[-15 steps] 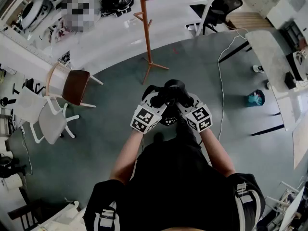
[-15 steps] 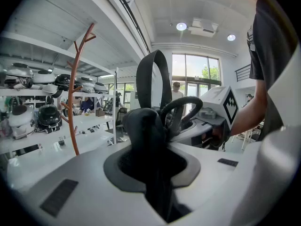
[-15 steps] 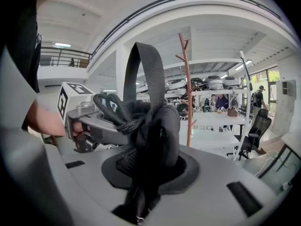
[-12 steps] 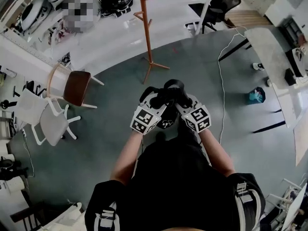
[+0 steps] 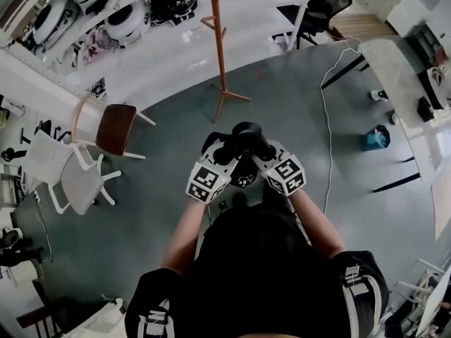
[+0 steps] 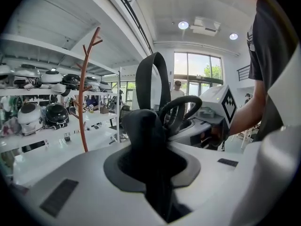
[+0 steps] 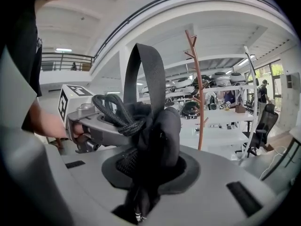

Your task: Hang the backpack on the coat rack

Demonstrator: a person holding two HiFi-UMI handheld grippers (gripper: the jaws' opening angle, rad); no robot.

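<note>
Both claws sit side by side just ahead of the person's body in the head view. The black backpack (image 5: 243, 138) bunches up between and over their tips. The left claw (image 5: 220, 152) is clenched on a fold of the backpack's dark fabric. In the left gripper view, the cloth fills the gap between its jaws and rises toward 12 o'clock. The right claw (image 5: 262, 152) is likewise clamped on the backpack, with bunched fabric wedged between its jaws. A twisted black cord handle (image 7: 113, 111) loops out at about 10 o'clock toward the left claw. A flat webbing loop (image 7: 146, 74) stands upright above both grips.

The coat rack (image 5: 220, 48) — a reddish-brown wooden pole on splayed feet — stands on the grey floor (image 5: 169, 210). It is at 12 o'clock from the claws and well apart from the backpack. Two chairs (image 5: 116, 127) stand at about 9 o'clock.
</note>
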